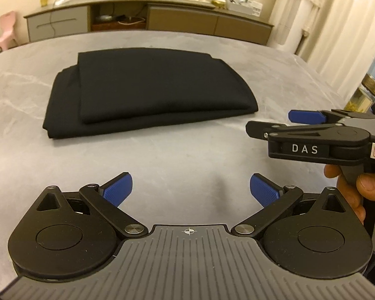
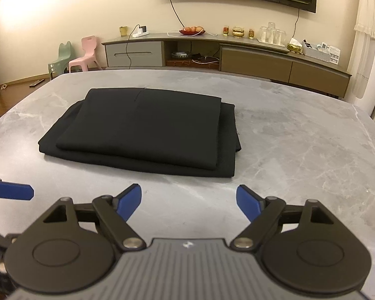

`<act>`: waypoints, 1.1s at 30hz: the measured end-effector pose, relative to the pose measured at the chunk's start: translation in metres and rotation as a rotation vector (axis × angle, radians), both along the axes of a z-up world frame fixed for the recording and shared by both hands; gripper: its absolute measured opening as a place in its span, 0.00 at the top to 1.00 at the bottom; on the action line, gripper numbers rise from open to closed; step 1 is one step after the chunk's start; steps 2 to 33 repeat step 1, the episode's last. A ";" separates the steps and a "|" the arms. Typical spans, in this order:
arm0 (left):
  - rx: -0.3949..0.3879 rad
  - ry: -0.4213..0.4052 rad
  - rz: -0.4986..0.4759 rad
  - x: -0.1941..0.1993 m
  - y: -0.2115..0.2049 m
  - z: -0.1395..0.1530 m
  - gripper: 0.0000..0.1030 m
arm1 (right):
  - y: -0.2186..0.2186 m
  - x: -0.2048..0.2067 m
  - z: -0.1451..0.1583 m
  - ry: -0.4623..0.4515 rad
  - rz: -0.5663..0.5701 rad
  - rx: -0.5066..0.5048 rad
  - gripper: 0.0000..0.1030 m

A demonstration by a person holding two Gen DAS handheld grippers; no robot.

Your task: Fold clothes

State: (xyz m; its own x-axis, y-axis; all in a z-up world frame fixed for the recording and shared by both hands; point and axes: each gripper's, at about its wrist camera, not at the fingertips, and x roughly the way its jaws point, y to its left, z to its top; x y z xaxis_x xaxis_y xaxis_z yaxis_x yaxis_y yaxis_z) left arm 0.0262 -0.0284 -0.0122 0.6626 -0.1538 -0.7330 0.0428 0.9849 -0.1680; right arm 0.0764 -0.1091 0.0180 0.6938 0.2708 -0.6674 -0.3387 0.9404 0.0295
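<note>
Left wrist view: left gripper [image 1: 190, 190] low over grey table [image 1: 187, 155], jaws wide, empty. Right gripper [image 1: 275, 122] beside it, side-on. Black garment [image 1: 147, 90] folded flat, mid-table.

Right wrist view: right gripper [image 2: 188, 202] spread wide, empty, short of garment [image 2: 142, 130]; neat stacked layers.

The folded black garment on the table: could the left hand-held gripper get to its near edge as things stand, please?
Probably yes. The left hand-held gripper is open and empty, and only bare grey marble table lies between it and the folded black garment. The right hand-held gripper sits off to the side, not across that path.
</note>
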 end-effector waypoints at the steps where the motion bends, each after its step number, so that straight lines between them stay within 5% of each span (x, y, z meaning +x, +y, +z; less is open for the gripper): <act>1: 0.000 0.001 0.002 0.000 0.000 0.000 0.07 | 0.000 0.000 0.000 0.000 -0.001 -0.001 0.17; 33: 0.000 0.001 0.002 0.000 0.000 0.000 0.07 | 0.000 0.000 0.000 0.000 -0.001 -0.001 0.17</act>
